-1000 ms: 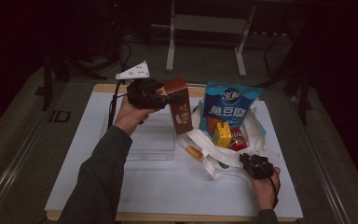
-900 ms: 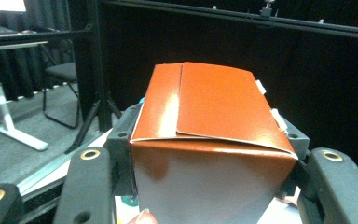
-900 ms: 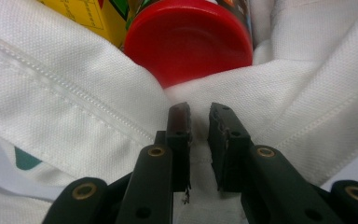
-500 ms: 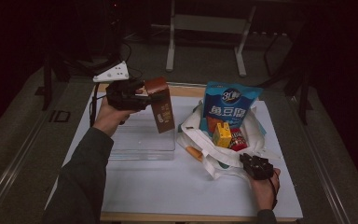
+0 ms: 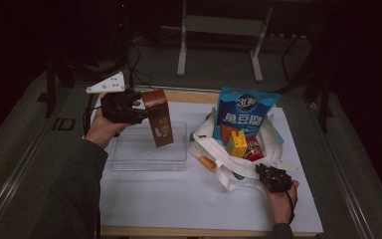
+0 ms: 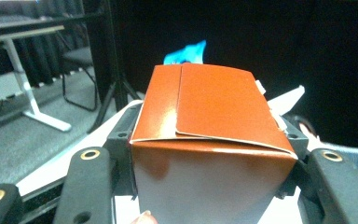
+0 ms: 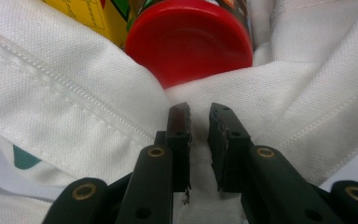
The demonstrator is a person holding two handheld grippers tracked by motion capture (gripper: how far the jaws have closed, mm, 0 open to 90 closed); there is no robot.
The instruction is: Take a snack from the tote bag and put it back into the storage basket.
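Table (image 5: 179, 199) first: white top, with a clear bin (image 5: 146, 149) left of middle and a white tote (image 5: 238, 154) on the right, its mouth toward me. A blue pouch (image 5: 246, 112) stands at the tote's far end; a yellow carton (image 5: 237, 143) and a red-lidded can (image 5: 254, 149) lie in its mouth.

My left claw (image 5: 144, 112) pinches a brown box (image 5: 159, 119) by its upper half, jaws pressed on both sides. In the left gripper view the box (image 6: 209, 140) sits square between the jaws, its lid flap toward the camera. It hangs tilted over the bin's far left part, its bottom edge above the bin floor, touching nothing.

My right claw (image 5: 268, 174) rests at the tote's near edge. In the right gripper view its jaws stand almost together with a narrow gap, tips against the white cloth (image 7: 98, 93) just below the red lid (image 7: 189, 39). Whether any cloth is caught between them I cannot tell.

As I judge it, the step is setting the box down in the bin. To do it well I should straighten the box first, lower it until the base lies flat, and loosen the jaws only then, or it will topple. The right claw should hold the tote steady meanwhile.
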